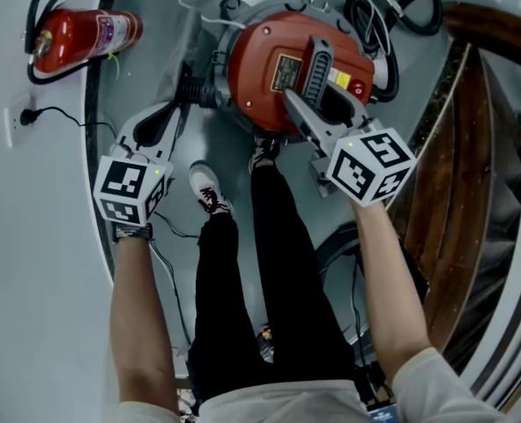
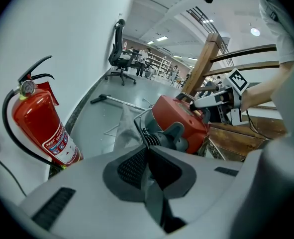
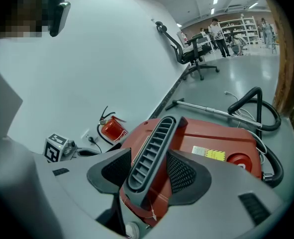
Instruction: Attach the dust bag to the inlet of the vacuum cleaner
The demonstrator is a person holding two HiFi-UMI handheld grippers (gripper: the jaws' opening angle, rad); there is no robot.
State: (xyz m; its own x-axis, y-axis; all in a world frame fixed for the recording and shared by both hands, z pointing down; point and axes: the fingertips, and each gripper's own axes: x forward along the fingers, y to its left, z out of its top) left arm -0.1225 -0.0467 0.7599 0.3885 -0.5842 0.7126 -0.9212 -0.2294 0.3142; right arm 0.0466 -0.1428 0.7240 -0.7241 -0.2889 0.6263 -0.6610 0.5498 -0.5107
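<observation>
The red vacuum cleaner stands on the grey floor in front of the person's feet. Its black ribbed handle runs between the pads of my right gripper, which is open with a thin gap on each side. In the head view my right gripper lies over the top of the vacuum. My left gripper is at the vacuum's left side and is shut, with nothing seen between the pads. Just beyond it are the black inlet fitting and a limp grey dust bag on the floor.
A red fire extinguisher leans by the white wall at the left. A black hose and a metal wand lie past the vacuum. Wooden stair rails stand at the right. The person's shoe is close to the vacuum.
</observation>
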